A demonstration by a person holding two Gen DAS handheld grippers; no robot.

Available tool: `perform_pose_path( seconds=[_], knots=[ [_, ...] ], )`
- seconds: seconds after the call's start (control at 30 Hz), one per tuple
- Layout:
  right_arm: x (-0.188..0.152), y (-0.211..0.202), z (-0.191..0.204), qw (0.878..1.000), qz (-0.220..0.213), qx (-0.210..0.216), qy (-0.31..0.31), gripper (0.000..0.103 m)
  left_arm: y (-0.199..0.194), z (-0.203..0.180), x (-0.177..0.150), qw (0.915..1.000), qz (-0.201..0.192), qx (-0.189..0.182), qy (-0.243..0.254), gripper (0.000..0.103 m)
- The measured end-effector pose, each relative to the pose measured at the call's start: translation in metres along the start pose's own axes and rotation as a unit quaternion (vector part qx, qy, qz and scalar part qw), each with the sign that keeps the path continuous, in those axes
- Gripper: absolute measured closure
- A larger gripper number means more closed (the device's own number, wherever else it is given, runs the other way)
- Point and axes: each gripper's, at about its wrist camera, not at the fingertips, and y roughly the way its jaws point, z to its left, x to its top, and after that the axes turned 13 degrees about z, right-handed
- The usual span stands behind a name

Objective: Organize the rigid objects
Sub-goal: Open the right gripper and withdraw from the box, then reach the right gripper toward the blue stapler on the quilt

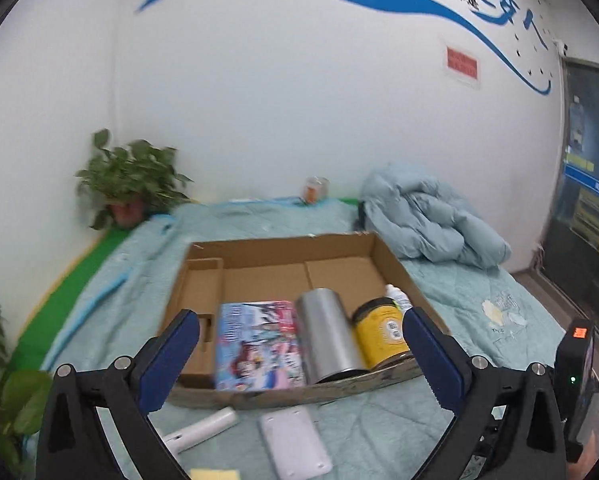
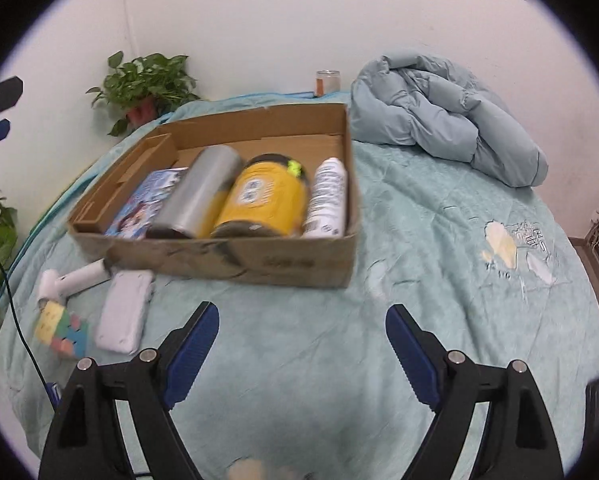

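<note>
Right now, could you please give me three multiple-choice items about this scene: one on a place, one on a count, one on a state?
1. Where does the white flat device lie?
A. in the box
B. on the bedspread before the box
C. on the duvet

2. How many things lie in the cardboard box?
A. two
B. four
C. six

3. How is the right gripper?
A. open, empty
B. shut on a can
C. shut, empty

Key: B, it rests outside the box's front wall; B, book, silver cylinder, yellow can, white bottle; A, its fingers stand apart over bare cloth.
</note>
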Motion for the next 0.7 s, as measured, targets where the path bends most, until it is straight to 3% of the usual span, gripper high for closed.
perform_pose_path(
  seconds=[0.13, 0.2, 0.23, 0.27, 0.3, 0.33, 0.37, 0.43, 0.47, 0.5, 0.53, 0.6, 0.7],
  knots=[
    [-0.028, -0.029, 0.038, 0.999, -0.044, -0.016, -0.024, 0.017, -0.041, 0.024, -0.042, 0.9995, -0.014, 0.013, -0.026, 0.001],
    [-0.041, -0.037, 0.053, 0.998, -0.053, -0.029, -0.034, 0.017, -0.057, 0.032, -0.066, 0.9994, -0.010, 0.015, -0.028, 0.010],
    [-0.048, -0.041, 0.060, 0.997, -0.056, -0.028, -0.037, 0.018, -0.063, 0.036, -0.079, 0.9995, -0.007, 0.014, -0.029, 0.034],
    [-0.054, -0.045, 0.066, 0.997, -0.059, -0.023, -0.038, 0.025, -0.064, 0.037, -0.087, 0.9995, -0.002, 0.011, -0.029, 0.072],
    [-0.062, -0.050, 0.070, 0.997, -0.065, -0.017, -0.039, 0.056, -0.064, 0.038, -0.097, 0.9995, 0.013, 0.001, -0.030, 0.090],
    [-0.068, -0.053, 0.074, 0.997, -0.069, -0.020, -0.041, 0.070, -0.063, 0.043, -0.108, 0.9987, 0.032, -0.009, -0.039, 0.101],
    [-0.073, -0.055, 0.079, 0.996, -0.068, -0.031, -0.043, 0.077, -0.063, 0.047, -0.118, 0.9979, 0.039, -0.013, -0.050, 0.101],
    [-0.083, -0.059, 0.086, 0.995, -0.077, -0.026, -0.055, 0.075, -0.065, 0.053, -0.138, 0.9968, 0.038, -0.013, -0.069, 0.097],
    [-0.089, -0.061, 0.090, 0.994, -0.080, -0.022, -0.068, 0.060, -0.063, 0.051, -0.143, 0.9971, 0.039, -0.007, -0.066, 0.074],
    [-0.093, -0.062, 0.094, 0.993, -0.082, -0.022, -0.077, 0.026, -0.066, 0.049, -0.152, 0.9974, 0.042, 0.004, -0.059, 0.052],
    [-0.098, -0.064, 0.098, 0.992, -0.087, -0.020, -0.087, 0.013, -0.065, 0.048, -0.156, 0.9974, 0.041, 0.009, -0.060, 0.004],
    [-0.107, -0.070, 0.107, 0.988, -0.115, -0.014, -0.105, 0.009, -0.072, 0.051, -0.167, 0.9967, 0.009, 0.014, -0.079, 0.001],
    [-0.115, -0.072, 0.119, 0.982, -0.133, -0.005, -0.136, 0.009, -0.064, 0.059, -0.175, 0.9942, 0.038, -0.007, -0.100, 0.001]
  ],
)
